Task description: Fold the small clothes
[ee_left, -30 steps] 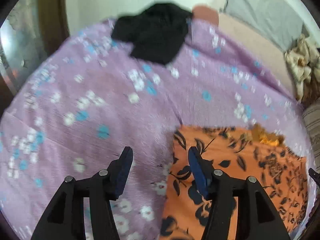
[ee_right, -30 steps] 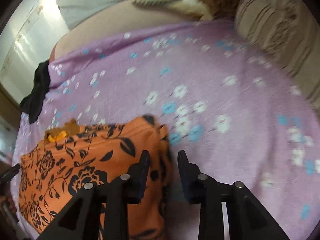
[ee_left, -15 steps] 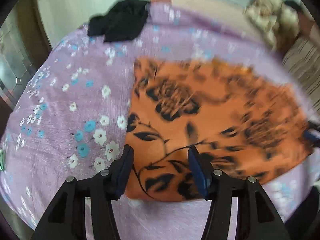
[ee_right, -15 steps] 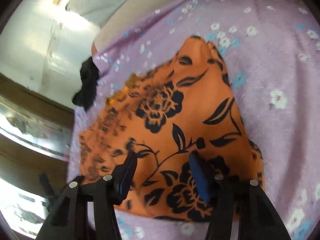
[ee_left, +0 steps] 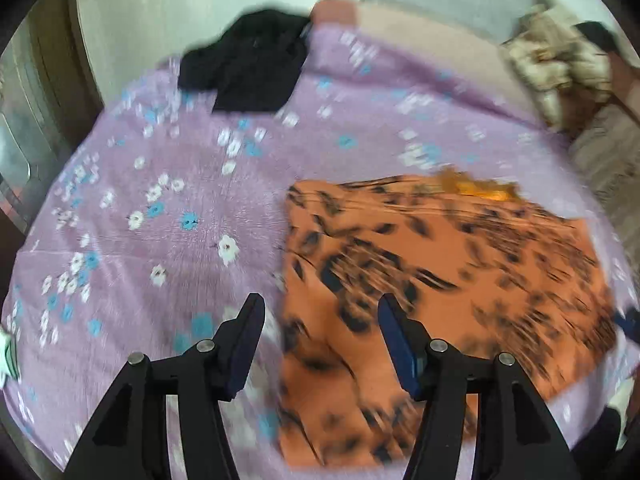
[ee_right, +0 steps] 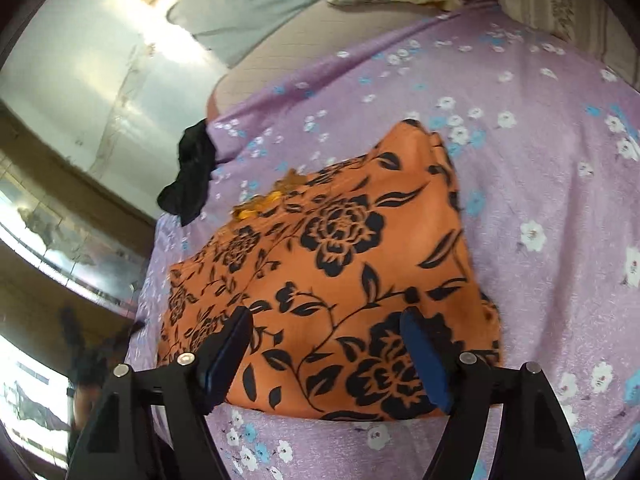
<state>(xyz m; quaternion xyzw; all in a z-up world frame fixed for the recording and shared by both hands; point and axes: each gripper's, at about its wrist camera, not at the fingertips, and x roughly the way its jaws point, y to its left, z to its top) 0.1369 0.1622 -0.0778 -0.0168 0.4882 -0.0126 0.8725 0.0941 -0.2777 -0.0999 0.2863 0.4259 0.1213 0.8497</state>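
An orange garment with black flowers (ee_right: 352, 264) lies folded flat on the purple flowered bedsheet (ee_right: 540, 160). My right gripper (ee_right: 326, 320) hovers over its near edge, jaws opening wide, nothing pressed between the pads. In the left wrist view the same orange garment (ee_left: 440, 264) is blurred and lies right of centre. My left gripper (ee_left: 320, 312) stands open above the garment's left edge, one finger over the sheet (ee_left: 160, 220), the other over the cloth. A black garment (ee_left: 248, 68) lies crumpled at the bed's far edge.
A beige patterned cloth heap (ee_left: 560, 60) and a striped cushion (ee_right: 568, 8) sit at the head of the bed. A grey pillow (ee_right: 248, 4) lies behind. The black garment (ee_right: 188, 176) hangs by the bed edge near a wall and wooden frame (ee_right: 60, 208).
The right jaws have spread apart and let the orange garment go; it now lies flat. The left gripper swung back leftward, so the garment sits more to its right.
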